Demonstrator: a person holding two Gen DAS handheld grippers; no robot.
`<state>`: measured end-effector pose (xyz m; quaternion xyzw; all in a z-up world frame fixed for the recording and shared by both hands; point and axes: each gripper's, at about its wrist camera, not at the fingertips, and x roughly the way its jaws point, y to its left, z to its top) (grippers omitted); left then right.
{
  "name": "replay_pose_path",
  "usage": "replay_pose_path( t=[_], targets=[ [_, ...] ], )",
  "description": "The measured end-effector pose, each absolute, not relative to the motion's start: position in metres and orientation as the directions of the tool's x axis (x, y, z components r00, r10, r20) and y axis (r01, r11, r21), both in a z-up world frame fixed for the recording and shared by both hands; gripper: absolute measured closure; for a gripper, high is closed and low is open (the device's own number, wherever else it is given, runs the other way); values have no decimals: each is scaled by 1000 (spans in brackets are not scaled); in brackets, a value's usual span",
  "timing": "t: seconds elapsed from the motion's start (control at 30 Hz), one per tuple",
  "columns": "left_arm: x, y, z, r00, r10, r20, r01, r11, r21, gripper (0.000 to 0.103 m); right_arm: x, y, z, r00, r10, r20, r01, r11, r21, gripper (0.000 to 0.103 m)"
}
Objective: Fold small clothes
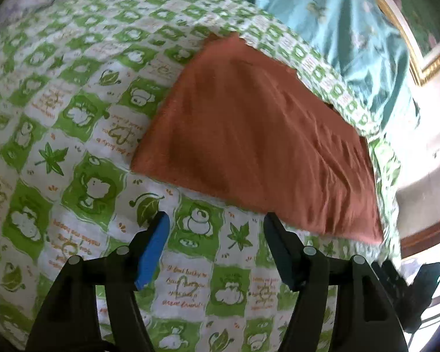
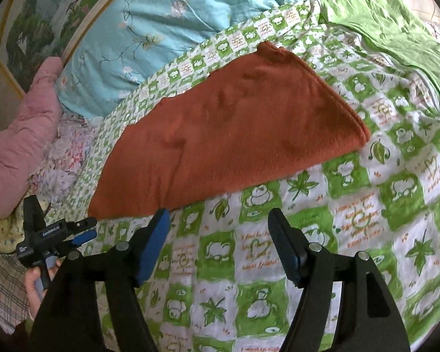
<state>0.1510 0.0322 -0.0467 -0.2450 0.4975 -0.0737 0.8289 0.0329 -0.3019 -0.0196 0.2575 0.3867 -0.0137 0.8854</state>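
A rust-orange cloth [image 1: 258,146] lies flat on a green-and-white patterned quilt [image 1: 82,123], folded into a rough rectangle. In the right wrist view the cloth [image 2: 228,135] lies just beyond the fingers. My left gripper [image 1: 215,223] is open and empty, held just short of the cloth's near edge. My right gripper [image 2: 220,220] is open and empty, its left blue pad [image 2: 152,246] close to the cloth's near edge. The left gripper [image 2: 86,230] also shows at the lower left of the right wrist view, held by a hand.
A teal floral duvet [image 2: 161,20] lies bunched behind the cloth. A plain green fabric [image 2: 396,35] lies at the far right. A pink padded item [image 2: 23,138] sits at the left. A gold-framed picture [image 1: 419,47] stands behind the bed. The bed's edge drops at the right [image 1: 393,193].
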Motion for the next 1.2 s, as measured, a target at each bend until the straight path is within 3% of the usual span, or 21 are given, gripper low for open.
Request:
replay_pose_path(
  t=[0.33,0.5,0.6,0.67,0.7,0.97,1.2],
  targets=[
    [181,46,-59,621,-361,-696,-207,781,-589,34,39,-298,-8,705,208,-678,187,868,461,32],
    [194,35,-55,643,-302,-704,-197,823,-533,34,41,-300,-2,711,218,-668,176,865,470,31],
    [199,33,-51,650,-303,-697,-195,820,-539,49,44,-304,-1,711,222,-667,174,864,473,31],
    [204,29,-48,647,-287,-706,-188,837,-513,84,46,-309,-1,713,224,-664,178,859,480,31],
    [206,26,-44,649,-270,-712,-179,855,-487,88,48,-311,-2,713,226,-663,181,855,486,31],
    [199,-53,11,728,-202,-655,54,969,-239,95,65,-335,0,712,233,-662,191,844,502,31],
    [190,-161,29,715,-337,-612,318,937,-144,97,102,-379,11,725,344,-597,130,783,609,31]
  ],
)
